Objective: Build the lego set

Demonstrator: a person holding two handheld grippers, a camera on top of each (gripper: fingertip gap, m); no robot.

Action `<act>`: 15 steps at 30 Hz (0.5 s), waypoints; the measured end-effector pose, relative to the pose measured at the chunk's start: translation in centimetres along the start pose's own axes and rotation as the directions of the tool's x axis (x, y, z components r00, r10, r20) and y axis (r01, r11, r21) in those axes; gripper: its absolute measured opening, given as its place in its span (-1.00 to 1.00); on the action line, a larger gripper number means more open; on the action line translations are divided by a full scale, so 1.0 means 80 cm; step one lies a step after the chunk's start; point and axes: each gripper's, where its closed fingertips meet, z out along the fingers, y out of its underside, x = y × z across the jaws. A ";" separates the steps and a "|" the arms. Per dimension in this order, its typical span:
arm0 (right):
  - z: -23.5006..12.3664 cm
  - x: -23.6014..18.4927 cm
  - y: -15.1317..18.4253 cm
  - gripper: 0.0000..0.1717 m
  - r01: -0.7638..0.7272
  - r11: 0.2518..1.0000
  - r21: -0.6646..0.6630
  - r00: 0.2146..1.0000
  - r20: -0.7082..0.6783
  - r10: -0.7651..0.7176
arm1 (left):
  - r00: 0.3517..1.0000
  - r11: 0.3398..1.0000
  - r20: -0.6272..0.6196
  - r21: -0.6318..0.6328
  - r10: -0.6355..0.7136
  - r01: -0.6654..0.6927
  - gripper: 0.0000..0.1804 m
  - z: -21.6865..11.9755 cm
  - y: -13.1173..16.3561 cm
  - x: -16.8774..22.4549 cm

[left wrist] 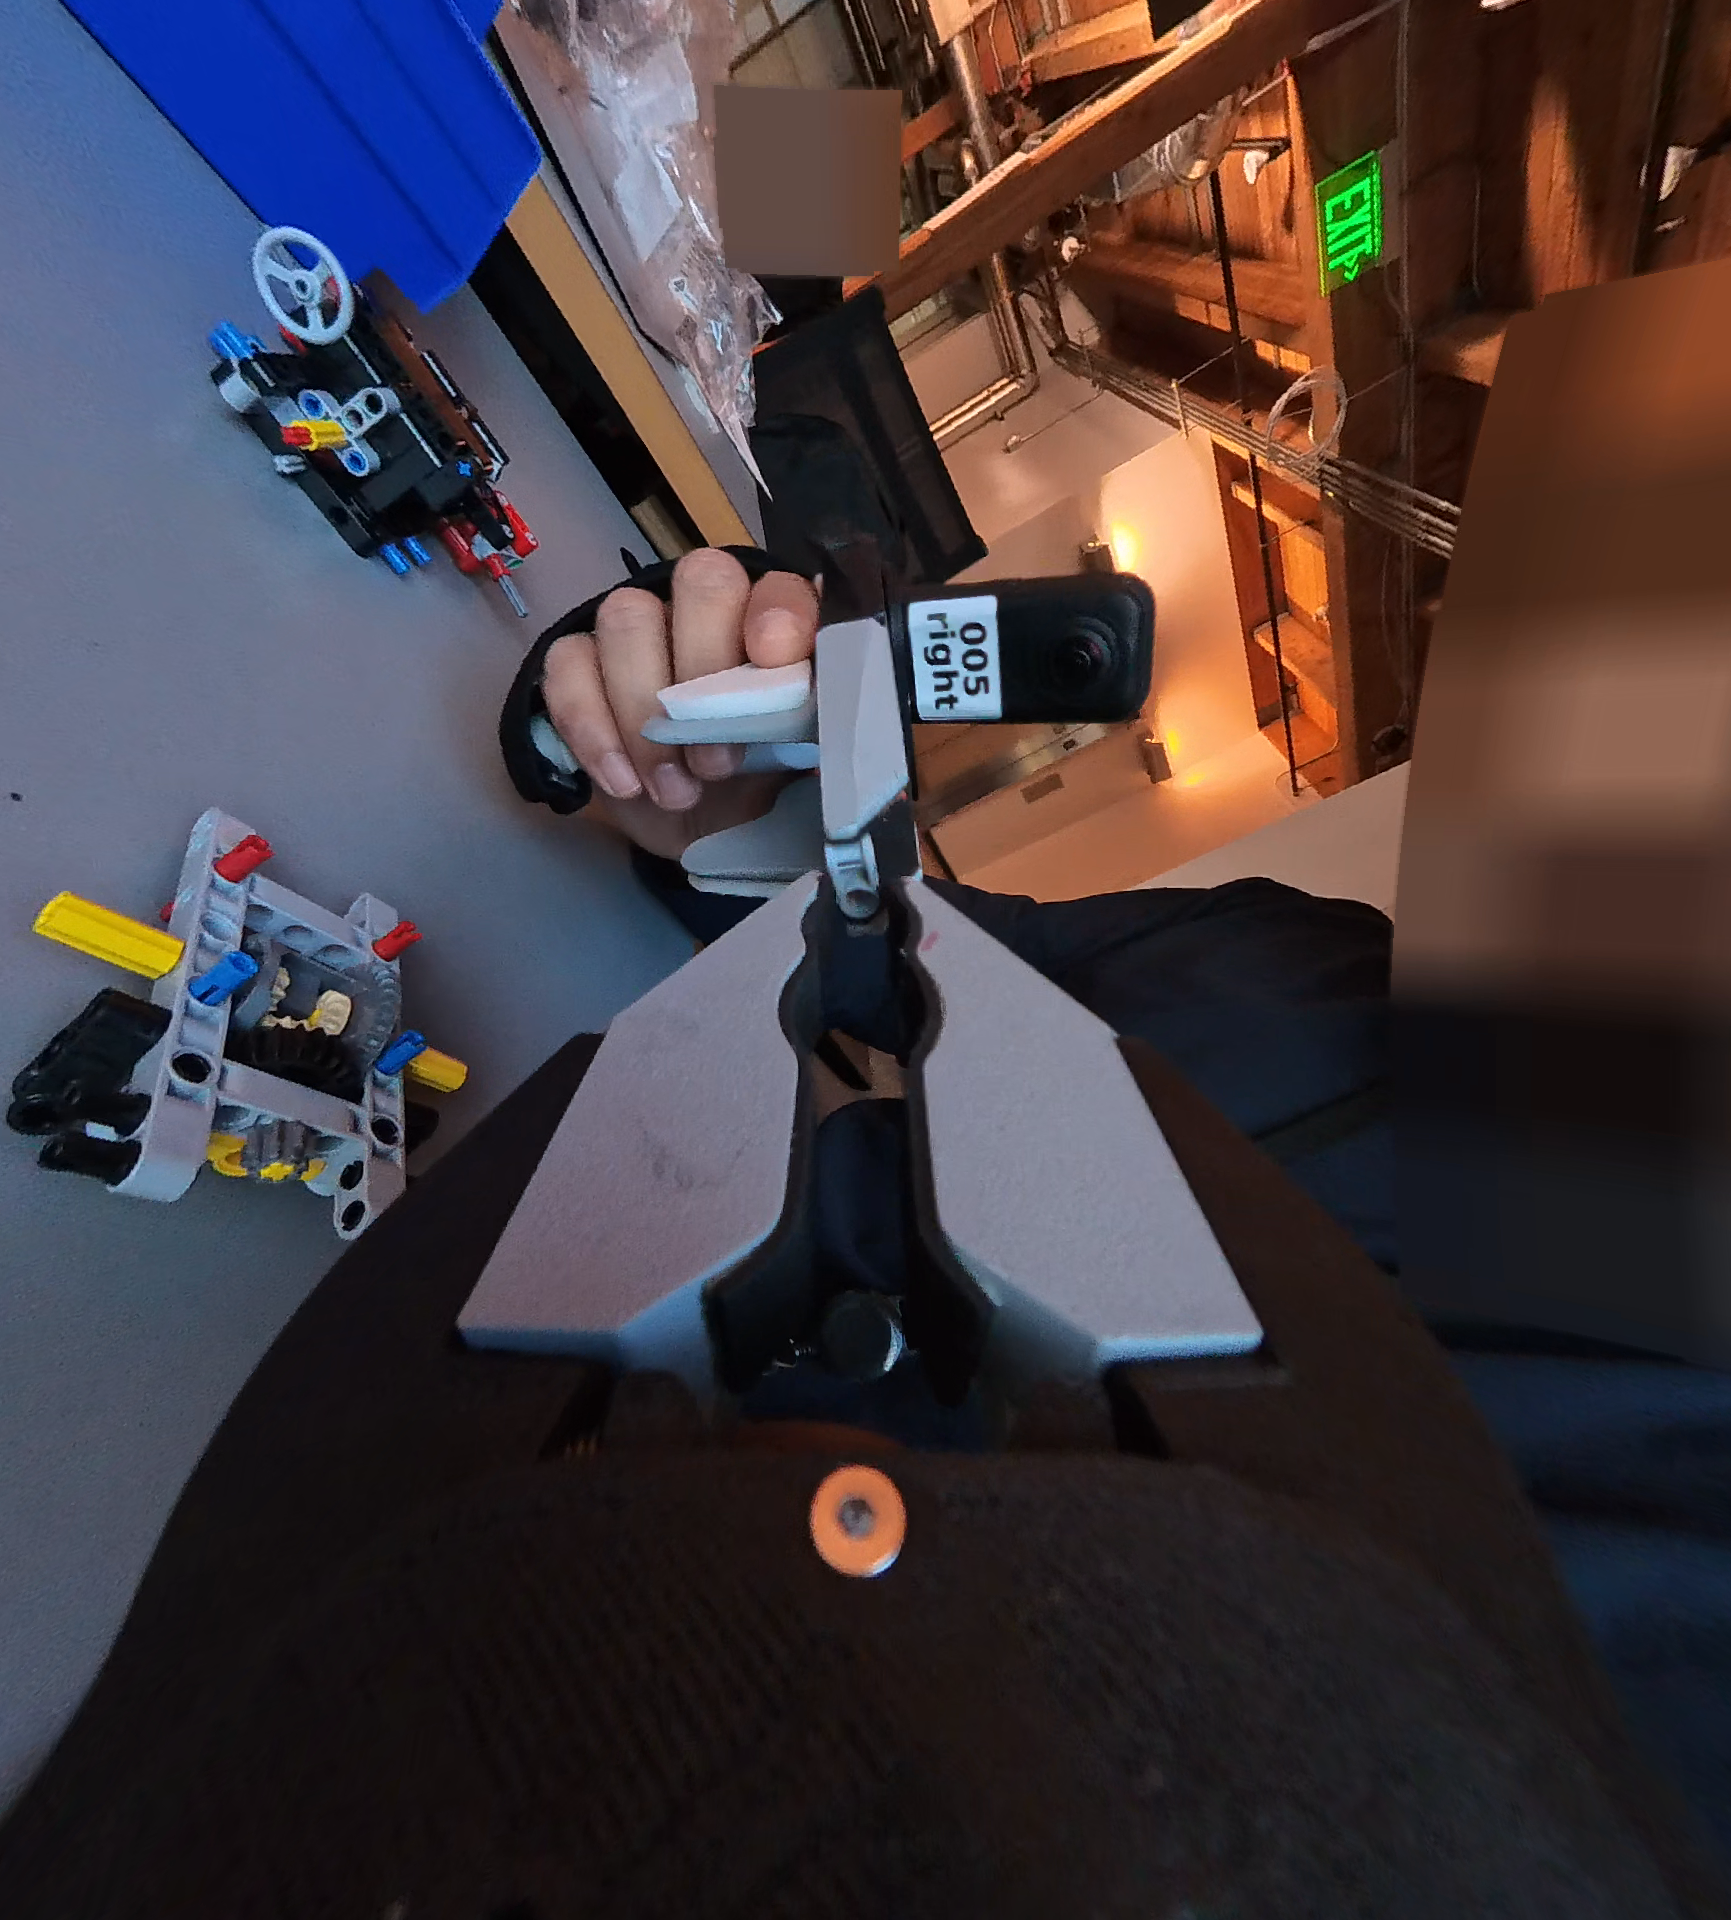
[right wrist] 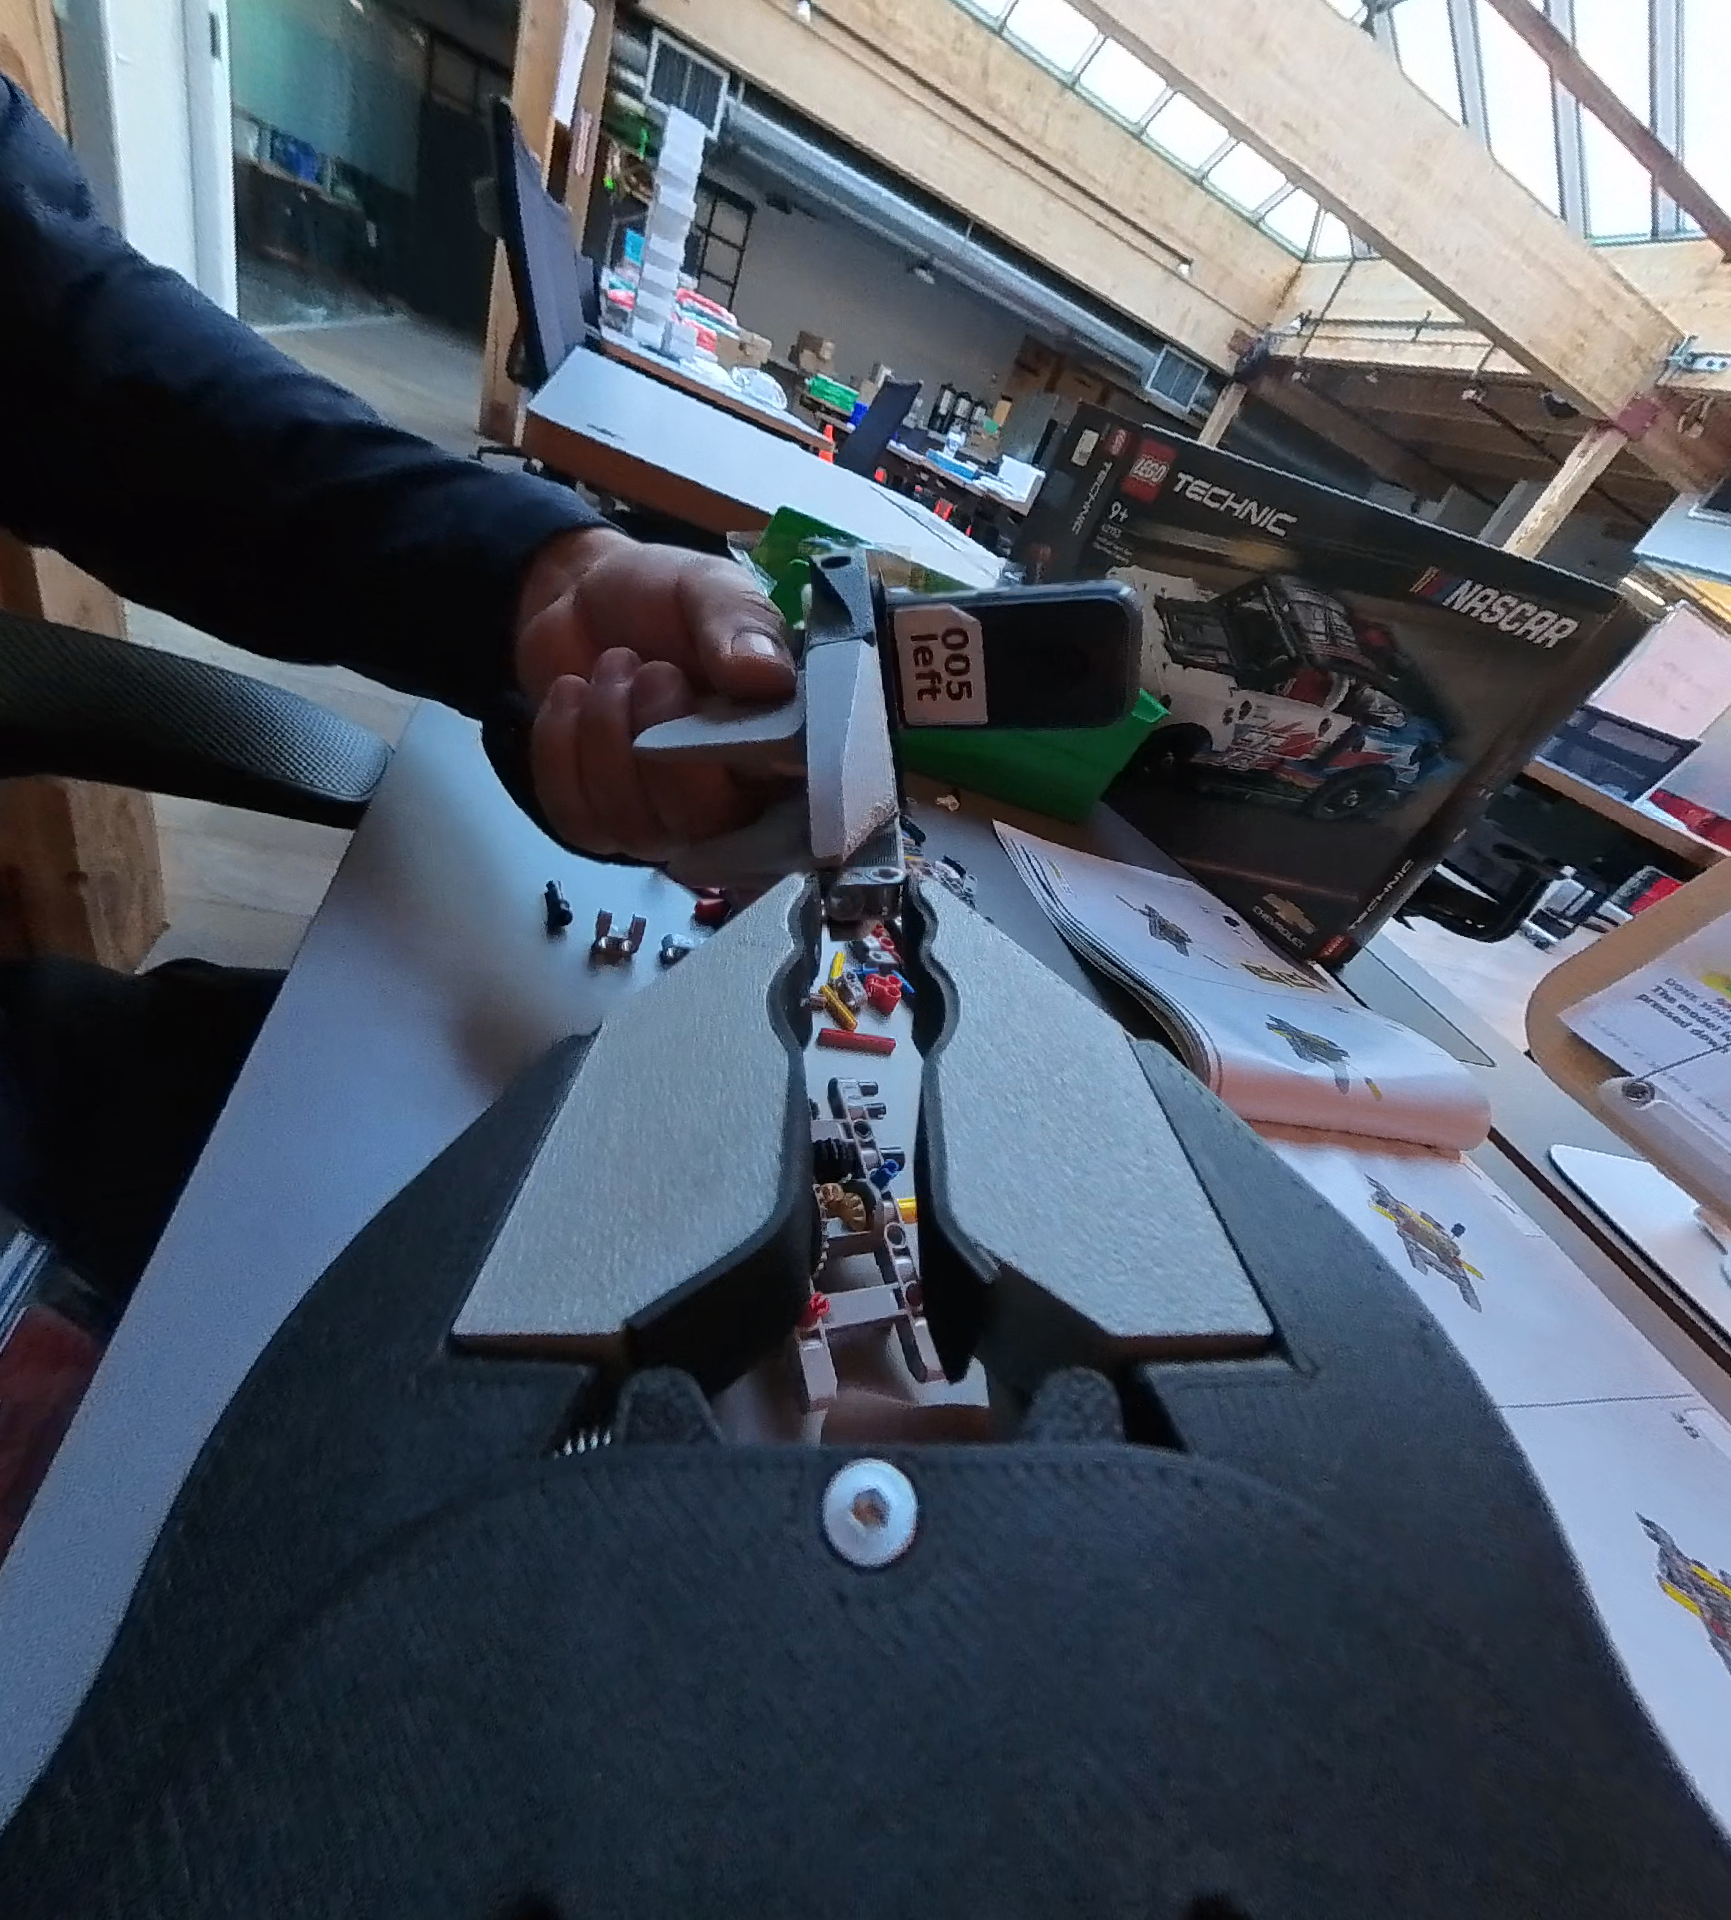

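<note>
Grey connector piece (left wrist: 856, 878) sits pinched between the nearly closed tips of the left tool (left wrist: 859, 902), meeting the right tool (left wrist: 866, 831); two brick assemblies (left wrist: 237, 1023) lie on the worktop (left wrist: 61, 623). Right view: the right tool (right wrist: 863, 896) also grips the piece (right wrist: 866, 891), above loose parts (right wrist: 866, 1003), a booklet (right wrist: 1256, 997) and a box (right wrist: 1360, 665).

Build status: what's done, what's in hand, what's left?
Done: two sub-assemblies on the table, a grey gear frame and a black block with a white wheel. In hand: one small grey connector, gripped at once by left gripper and right gripper, off the table. Left: loose pieces lie beside the open booklet.
</note>
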 end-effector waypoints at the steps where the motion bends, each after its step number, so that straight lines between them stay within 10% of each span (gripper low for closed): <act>1: 0.000 -0.001 0.001 -0.86 0.001 1.000 -0.004 1.000 0.001 -0.001 | 1.000 1.000 -0.003 0.000 -0.004 0.004 -0.92 0.000 0.001 -0.001; 15: 0.001 -0.004 0.028 -0.86 0.098 0.976 -0.193 0.995 0.001 -0.100 | 0.998 1.000 0.062 -0.013 0.005 -0.004 -0.94 -0.004 0.008 -0.026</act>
